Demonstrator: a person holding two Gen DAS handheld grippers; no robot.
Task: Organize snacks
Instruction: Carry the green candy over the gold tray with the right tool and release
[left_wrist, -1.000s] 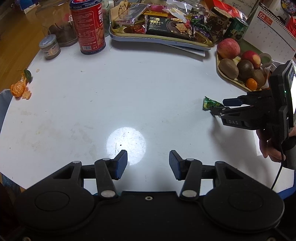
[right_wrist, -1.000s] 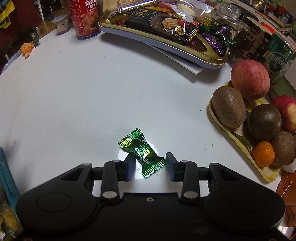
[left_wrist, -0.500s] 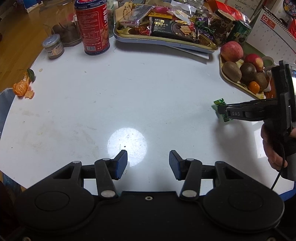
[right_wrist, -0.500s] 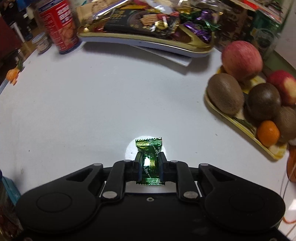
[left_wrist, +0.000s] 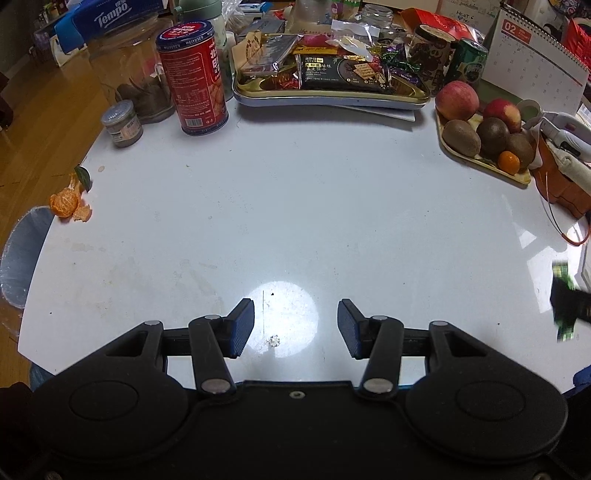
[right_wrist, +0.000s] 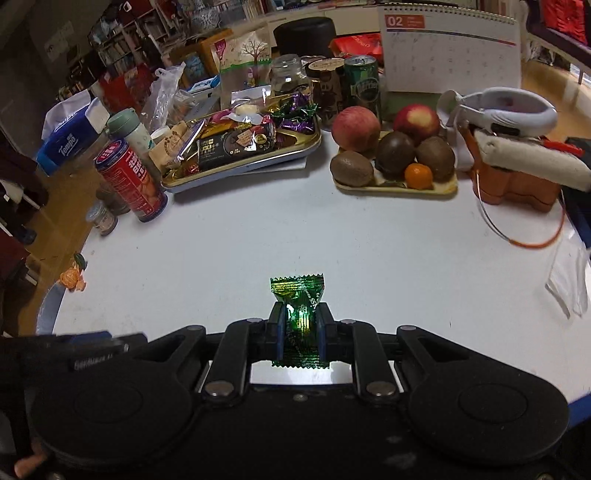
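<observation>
Domestic living room — lived-in. White bench (right_wrist: 332, 229) carrying fruit tray (right_wrist: 395, 186), gold snack tray (right_wrist: 303, 149), desk calendar (right_wrist: 450, 55), tissue pack (right_wrist: 66, 142); wooden floor (left_wrist: 33, 122); crowded bookshelves (right_wrist: 122, 48) behind — household clutter throughout.

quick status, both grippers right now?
Left gripper: open, holding nothing.
Right gripper: closed on the green candy.

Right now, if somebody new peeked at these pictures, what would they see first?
Probably the shiny green candy, pinched in the right gripper above the white table. Next, the gold tray heaped with snacks at the table's far side, with the fruit plate to its right. The left gripper is open, holding nothing.
</observation>
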